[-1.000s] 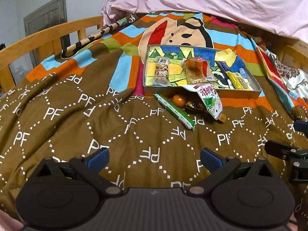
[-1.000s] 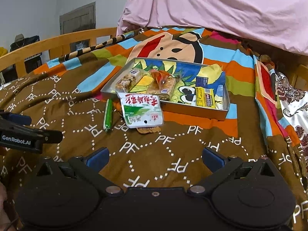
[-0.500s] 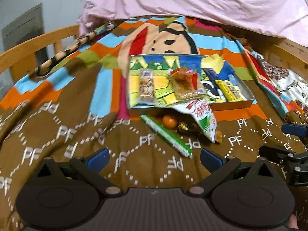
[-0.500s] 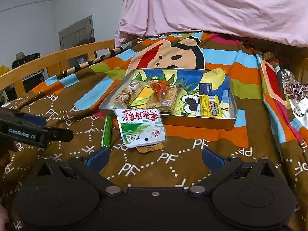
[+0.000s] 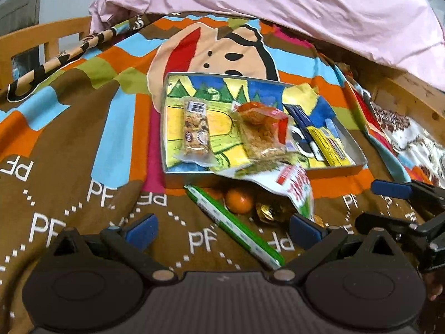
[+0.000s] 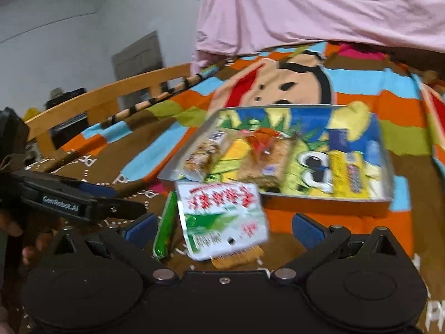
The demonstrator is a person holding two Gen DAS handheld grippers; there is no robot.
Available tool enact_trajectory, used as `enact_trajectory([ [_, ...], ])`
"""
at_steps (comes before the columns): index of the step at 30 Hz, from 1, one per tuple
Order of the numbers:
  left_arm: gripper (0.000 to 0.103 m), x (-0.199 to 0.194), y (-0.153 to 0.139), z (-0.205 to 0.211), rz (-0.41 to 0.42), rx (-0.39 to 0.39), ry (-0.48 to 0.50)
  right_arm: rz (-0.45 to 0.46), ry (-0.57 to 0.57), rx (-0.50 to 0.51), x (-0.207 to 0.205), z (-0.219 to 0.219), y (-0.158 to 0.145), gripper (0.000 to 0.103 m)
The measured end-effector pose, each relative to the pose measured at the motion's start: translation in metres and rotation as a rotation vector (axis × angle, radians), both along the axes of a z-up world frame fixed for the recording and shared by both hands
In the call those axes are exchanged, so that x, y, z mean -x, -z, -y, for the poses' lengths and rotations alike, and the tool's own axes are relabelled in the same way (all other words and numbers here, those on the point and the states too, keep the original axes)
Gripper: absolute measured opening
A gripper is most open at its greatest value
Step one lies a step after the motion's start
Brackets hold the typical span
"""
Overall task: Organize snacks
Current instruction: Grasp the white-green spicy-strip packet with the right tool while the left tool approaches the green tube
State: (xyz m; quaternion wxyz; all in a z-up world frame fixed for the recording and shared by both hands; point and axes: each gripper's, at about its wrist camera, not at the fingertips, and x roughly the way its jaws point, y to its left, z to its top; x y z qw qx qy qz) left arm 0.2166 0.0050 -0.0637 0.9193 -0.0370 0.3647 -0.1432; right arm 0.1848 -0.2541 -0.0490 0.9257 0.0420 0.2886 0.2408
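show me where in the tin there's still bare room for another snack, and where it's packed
Bare floor in the tin shows along the far wall, behind the granola bar and the orange-wrapped cake, plus a narrow strip between those two. The right end is packed with the yellow packet and blue sticks. The front edge is crowded: the white-green pouch leans over it.

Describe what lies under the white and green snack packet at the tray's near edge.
Under the white and green snack packet the left wrist view shows a small orange and a gold-wrapped sweet on the blanket. Anything further beneath is covered.
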Motion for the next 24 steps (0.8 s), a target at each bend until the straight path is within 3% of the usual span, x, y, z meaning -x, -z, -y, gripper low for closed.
enact_trajectory([
  [4,0.102,-0.008,0.002,-0.007,0.007,0.030,0.002,0.002,-0.063,0.017,-0.022,-0.009,0.008,0.102],
  [7,0.102,-0.013,0.003,-0.008,0.007,0.061,0.020,-0.009,-0.050,0.017,-0.039,-0.011,0.014,0.102],
  [12,0.102,-0.017,0.009,-0.012,-0.008,0.073,0.013,-0.112,-0.081,-0.120,-0.076,0.001,0.030,0.102],
  [17,0.102,-0.019,0.015,-0.017,-0.028,0.084,0.016,-0.175,-0.119,-0.191,-0.090,0.002,0.038,0.102],
  [24,0.102,-0.021,0.016,-0.024,-0.041,0.104,-0.020,-0.129,-0.174,-0.056,-0.081,-0.026,0.033,0.102],
])
